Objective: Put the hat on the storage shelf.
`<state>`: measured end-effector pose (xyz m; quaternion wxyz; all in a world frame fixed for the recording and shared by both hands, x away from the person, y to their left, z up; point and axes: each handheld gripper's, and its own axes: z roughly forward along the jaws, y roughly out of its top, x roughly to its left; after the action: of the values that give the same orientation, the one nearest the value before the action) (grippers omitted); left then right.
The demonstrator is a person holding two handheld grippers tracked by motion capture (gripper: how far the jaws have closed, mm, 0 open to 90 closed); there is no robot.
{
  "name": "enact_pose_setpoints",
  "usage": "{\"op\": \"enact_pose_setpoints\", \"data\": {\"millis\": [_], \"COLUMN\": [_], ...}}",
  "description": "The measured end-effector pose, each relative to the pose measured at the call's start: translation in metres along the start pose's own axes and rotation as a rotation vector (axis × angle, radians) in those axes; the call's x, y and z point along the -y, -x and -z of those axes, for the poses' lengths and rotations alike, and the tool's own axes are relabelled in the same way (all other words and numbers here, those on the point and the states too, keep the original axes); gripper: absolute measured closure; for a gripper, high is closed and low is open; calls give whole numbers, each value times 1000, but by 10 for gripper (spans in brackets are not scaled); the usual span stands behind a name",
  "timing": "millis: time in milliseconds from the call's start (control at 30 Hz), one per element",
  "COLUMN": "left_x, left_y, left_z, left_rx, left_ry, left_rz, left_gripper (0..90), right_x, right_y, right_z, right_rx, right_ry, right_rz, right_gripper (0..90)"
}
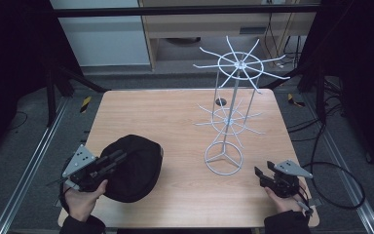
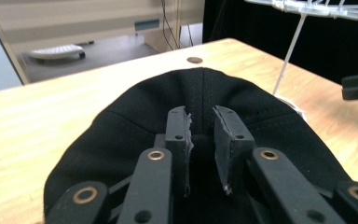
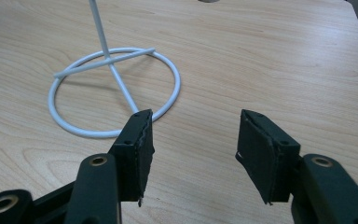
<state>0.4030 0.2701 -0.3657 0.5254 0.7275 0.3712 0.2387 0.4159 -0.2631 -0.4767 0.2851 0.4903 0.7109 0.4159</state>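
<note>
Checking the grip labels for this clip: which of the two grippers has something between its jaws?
The left gripper, its jaws pinching the black cap. The right gripper rests open over bare table by the white wire stand.

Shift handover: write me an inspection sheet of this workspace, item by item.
Surface: wooden table, one small dark round spot near the far edge.
Job's things: black cap at the near left; white wire rack upright at the right.
Clutter: nothing seen.
Grippers: left hand-held gripper, jaws narrow, closed on the cap's fabric; right hand-held gripper open, near the rack's base ring, apart from it.
Cables: bundles on the floor at the right.
Surroundings: dark curtains, metal rails, pale cabinet behind.
</note>
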Motion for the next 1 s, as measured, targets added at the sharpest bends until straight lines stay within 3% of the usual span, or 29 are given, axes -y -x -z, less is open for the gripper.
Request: {"op": "enact_pose_setpoints", "data": {"millis": [600,1000], "left_x": [-60,-111], "left_y": [3,13], "left_z": [8,14], "left_rx": [10,63], "left_ry": [199,315], "left_rz": [3,7], "left_gripper": [758,758], "right_x": [0,0], "right_y": [1,0], "right_z": [-1,-1], "right_rx": [3,-4], "right_ry": [0,-7], "right_rz": [4,-3], "right_gripper": [458,458]}}
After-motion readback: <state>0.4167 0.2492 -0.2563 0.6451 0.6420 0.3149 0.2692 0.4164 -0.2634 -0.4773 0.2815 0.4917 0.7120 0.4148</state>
